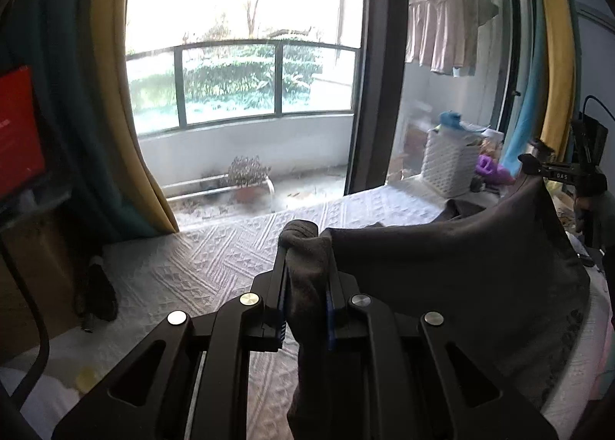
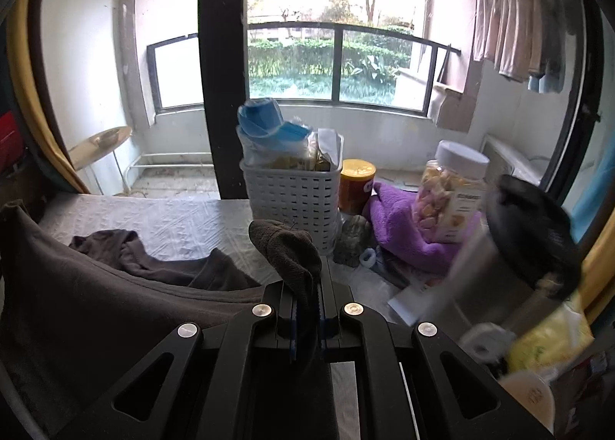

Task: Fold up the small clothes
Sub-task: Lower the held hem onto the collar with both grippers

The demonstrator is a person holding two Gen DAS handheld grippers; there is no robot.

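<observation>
A dark grey garment hangs stretched between both grippers above a white quilted bed. My left gripper is shut on one bunched corner of it, the cloth bulging past the fingertips. In the left wrist view the right gripper shows at the far right, holding the other corner. My right gripper is shut on that corner, a knitted lump sticking out above the pads. The garment sags to the left in the right wrist view, and its far part lies crumpled on the bed.
A white lattice basket full of items stands on the bed's far side. Beside it are an orange tin, a purple towel, a snack jar and a blurred dark-lidded container. Glass doors and yellow curtains lie beyond.
</observation>
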